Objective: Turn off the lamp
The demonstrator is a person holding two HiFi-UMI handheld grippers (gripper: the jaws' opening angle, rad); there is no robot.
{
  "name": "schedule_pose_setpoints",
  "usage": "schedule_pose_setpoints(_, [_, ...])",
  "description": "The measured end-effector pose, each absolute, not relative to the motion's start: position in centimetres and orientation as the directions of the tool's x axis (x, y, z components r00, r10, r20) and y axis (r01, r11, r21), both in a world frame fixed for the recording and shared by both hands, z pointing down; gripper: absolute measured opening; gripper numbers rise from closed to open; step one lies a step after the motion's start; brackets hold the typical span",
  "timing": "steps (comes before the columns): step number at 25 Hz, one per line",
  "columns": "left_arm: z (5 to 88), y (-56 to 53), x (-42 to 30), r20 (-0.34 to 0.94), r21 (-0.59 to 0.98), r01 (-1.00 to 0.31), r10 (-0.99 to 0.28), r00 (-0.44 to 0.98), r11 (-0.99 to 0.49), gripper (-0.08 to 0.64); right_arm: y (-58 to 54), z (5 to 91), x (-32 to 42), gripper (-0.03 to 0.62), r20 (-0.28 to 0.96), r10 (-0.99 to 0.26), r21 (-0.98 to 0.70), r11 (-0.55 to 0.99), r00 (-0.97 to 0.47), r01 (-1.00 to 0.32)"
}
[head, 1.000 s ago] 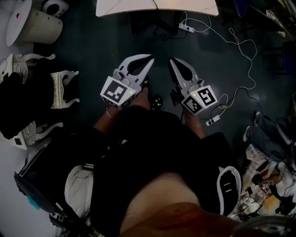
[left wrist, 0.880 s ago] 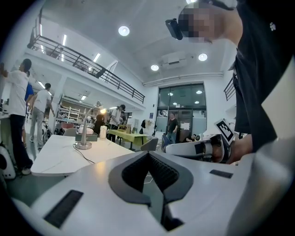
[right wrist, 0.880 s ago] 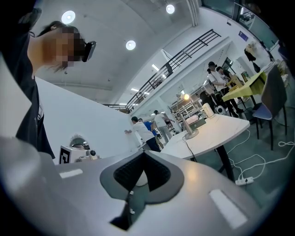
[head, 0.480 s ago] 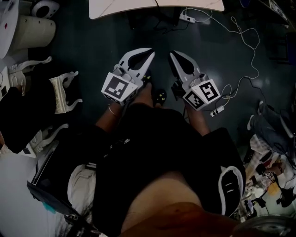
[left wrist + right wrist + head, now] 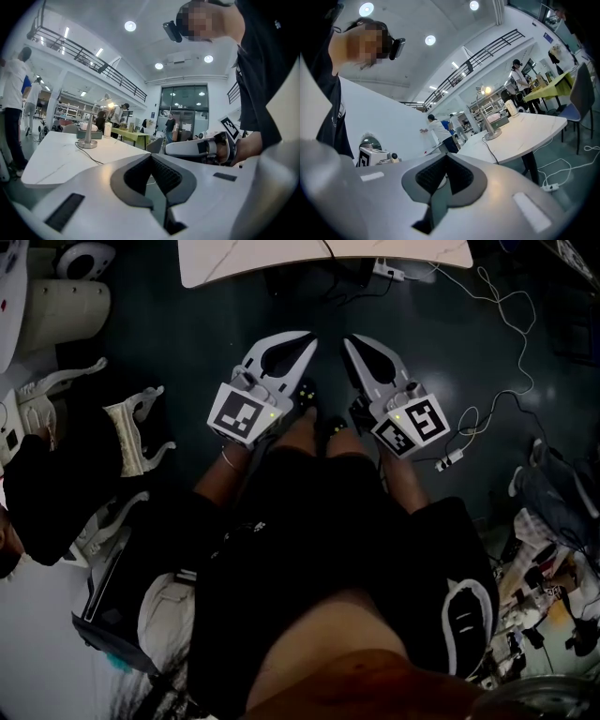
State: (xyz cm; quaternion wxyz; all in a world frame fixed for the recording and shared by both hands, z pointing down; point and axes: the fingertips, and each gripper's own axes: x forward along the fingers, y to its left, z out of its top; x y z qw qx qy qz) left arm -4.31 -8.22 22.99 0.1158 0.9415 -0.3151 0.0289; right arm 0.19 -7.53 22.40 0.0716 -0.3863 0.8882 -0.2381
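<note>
Two grippers are held side by side in front of the person: the left gripper [image 5: 307, 341] has its jaws pressed together with nothing between them, and the right gripper [image 5: 349, 341] is closed and empty as well. Both point over bare dark floor toward the white table [image 5: 253, 263], which is near but not yet reached.

One lamp [image 5: 88, 133] stands on that table, well apart from both grippers, with its head glowing, so it is on. It looks stiff: a slim metal stem rising from a round flat base, then bending over to the lit head. I judge it fairly light, steadied mostly by that base, and liable to slide or tip on the smooth tabletop if pushed sideways high up. No switch can be made out from here. If it sits on the base or the stem, a downward press with closed jaw tips should serve better than a grip; any holding is best done low on the stem, just above the base. The thin cable [image 5: 90, 155] trailing from the base is limp and gives no purchase.

Counted: two grippers, one table, one lamp, one cable from its base. Far beyond, several people stand about the hall, too small to count surely
</note>
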Motion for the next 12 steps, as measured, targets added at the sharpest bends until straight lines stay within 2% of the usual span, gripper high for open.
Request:
schedule_pose_setpoints(5, [24.5, -9.2, -3.5, 0.161, 0.186, -0.554, -0.532, 0.832, -0.811, 0.006, -8.7, 23.7, 0.3, -0.002, 0.076, -0.746, -0.478, 0.555, -0.662, -0.68])
schedule_pose_setpoints(12, [27.0, -10.3, -2.3, 0.169, 0.201, -0.552, -0.526, 0.833, -0.809, 0.006, -10.2, 26.3, 1.1, -0.002, 0.1, -0.754, -0.495, 0.528, -0.649, -0.69])
